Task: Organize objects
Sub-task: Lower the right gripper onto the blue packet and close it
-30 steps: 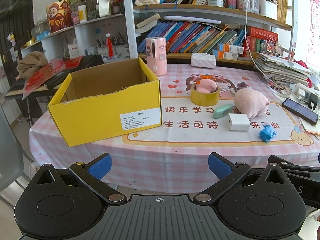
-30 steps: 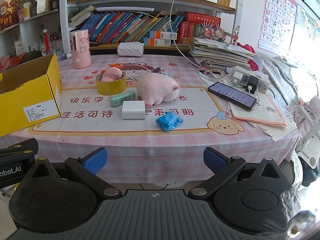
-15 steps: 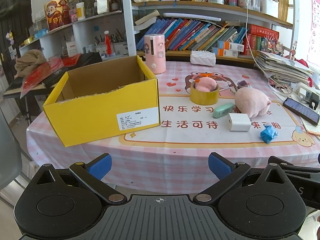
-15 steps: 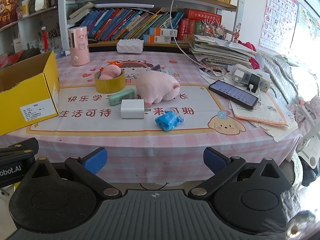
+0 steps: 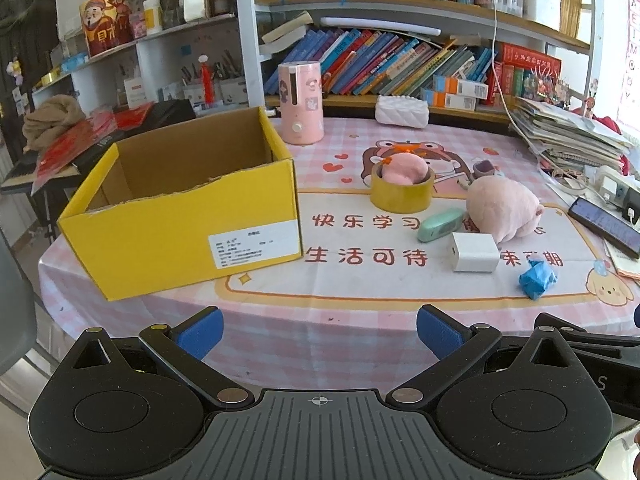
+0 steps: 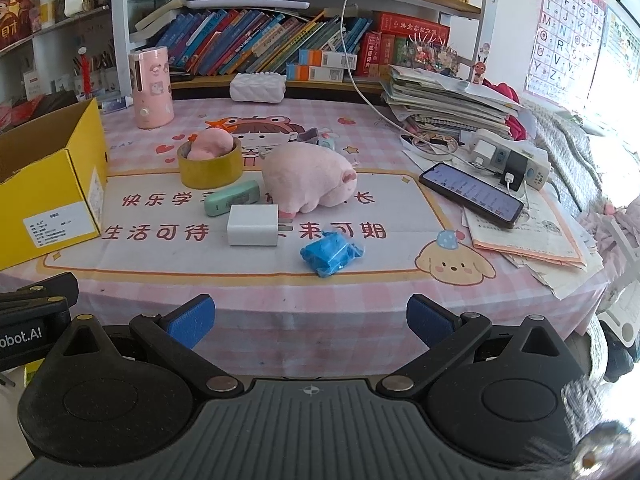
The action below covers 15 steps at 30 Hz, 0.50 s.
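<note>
Sitting on the pink checked tablecloth [image 5: 360,128], the yellow cardboard box [image 5: 180,240] stands open at the table's left end, its brown inside showing nothing in it from the left wrist view. To its right the loose things lie in a cluster on the printed mat: a yellow tape roll [image 6: 210,166] with a small pink toy [image 6: 212,142] resting in its hole, a pink plush pig [image 6: 306,178] just beside it, a mint green case [image 6: 232,198] touching the pig's front, a white charger block [image 6: 253,225] close in front of that, and a blue wrapped packet [image 6: 330,253] nearest the table edge. A phone [image 6: 472,194] lies farther right on papers, near a power strip [image 6: 508,160]; a pink cylinder [image 5: 300,102] stands upright behind the box. Both claws hover short of the table edge, apart from everything: the left gripper [image 5: 319,330] and the right gripper [image 6: 310,322] each hold their blue-padded jaws spread wide with nothing between them.
</note>
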Each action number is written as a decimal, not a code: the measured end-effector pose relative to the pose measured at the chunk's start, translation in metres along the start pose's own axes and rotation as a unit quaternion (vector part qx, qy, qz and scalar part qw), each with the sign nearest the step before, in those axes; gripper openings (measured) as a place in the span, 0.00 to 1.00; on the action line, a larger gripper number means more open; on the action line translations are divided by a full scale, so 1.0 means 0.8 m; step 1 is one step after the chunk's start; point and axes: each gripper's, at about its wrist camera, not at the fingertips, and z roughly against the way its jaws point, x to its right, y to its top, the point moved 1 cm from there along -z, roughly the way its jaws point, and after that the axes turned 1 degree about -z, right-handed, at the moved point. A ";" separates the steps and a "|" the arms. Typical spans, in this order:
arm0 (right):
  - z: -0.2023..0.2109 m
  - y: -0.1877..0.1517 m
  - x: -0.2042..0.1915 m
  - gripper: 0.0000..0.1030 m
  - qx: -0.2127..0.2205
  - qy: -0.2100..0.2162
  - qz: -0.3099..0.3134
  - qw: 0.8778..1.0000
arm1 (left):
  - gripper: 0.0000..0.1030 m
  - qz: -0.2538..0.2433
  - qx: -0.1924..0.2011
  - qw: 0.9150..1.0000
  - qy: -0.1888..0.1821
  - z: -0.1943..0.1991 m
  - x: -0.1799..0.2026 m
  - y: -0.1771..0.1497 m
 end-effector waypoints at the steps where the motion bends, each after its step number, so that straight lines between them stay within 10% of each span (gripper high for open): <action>1: -0.003 0.002 0.001 1.00 0.000 0.001 0.001 1.000 | 1.00 0.000 -0.001 1.000 0.000 -0.003 0.002 0.002; 15: -0.062 0.032 0.029 0.84 0.011 0.038 0.034 0.999 | 1.00 -0.012 -0.030 0.999 -0.012 -0.049 0.043 0.024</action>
